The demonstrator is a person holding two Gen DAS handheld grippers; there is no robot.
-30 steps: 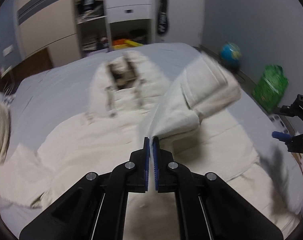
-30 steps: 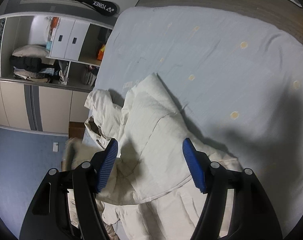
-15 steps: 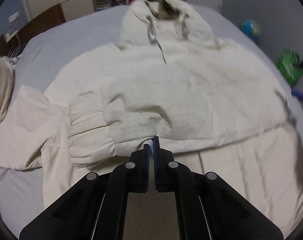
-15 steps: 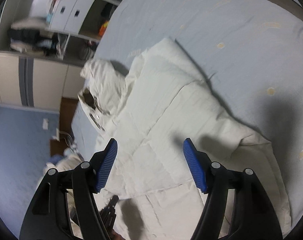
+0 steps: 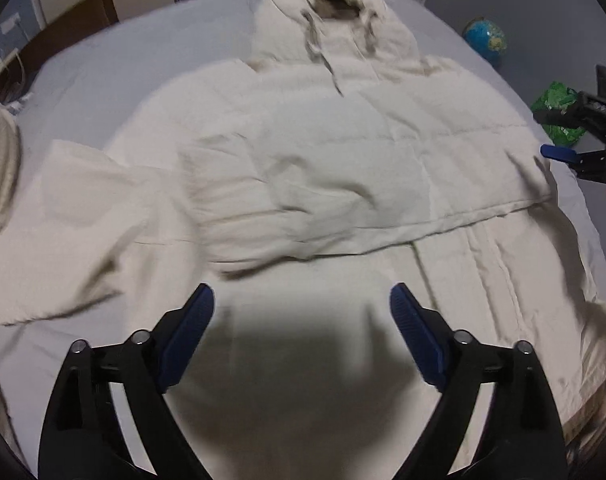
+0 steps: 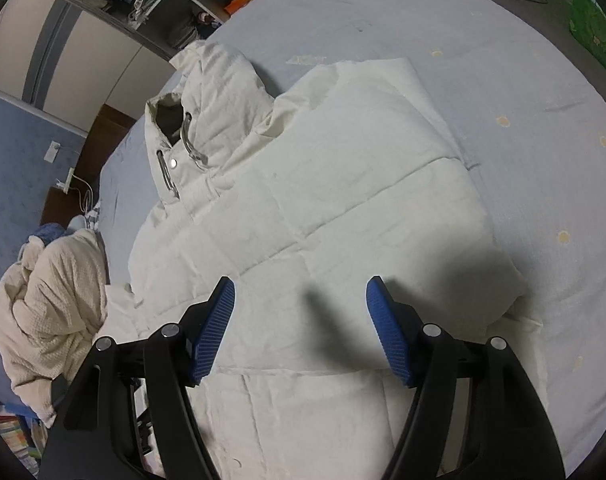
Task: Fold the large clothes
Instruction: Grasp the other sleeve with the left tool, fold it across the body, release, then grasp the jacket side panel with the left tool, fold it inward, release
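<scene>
Cream quilted hooded jacket (image 5: 323,168) lay flat across the pale-blue bed sheet (image 6: 503,80), hood toward the far edge. Left gripper (image 5: 302,312) above its lower front — jaws opening, nothing between. Right gripper (image 6: 300,304) over the folded sleeve — spread, empty.

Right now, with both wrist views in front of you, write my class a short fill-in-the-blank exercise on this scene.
1. The cream hooded jacket lies spread on a ____.
2. Between the pads of the left gripper there is ____.
3. The pads on the right gripper are coloured ____.
4. On the floor by the wall stands a small ____, blue and green.

Missing words: bed; nothing; blue; globe
</scene>
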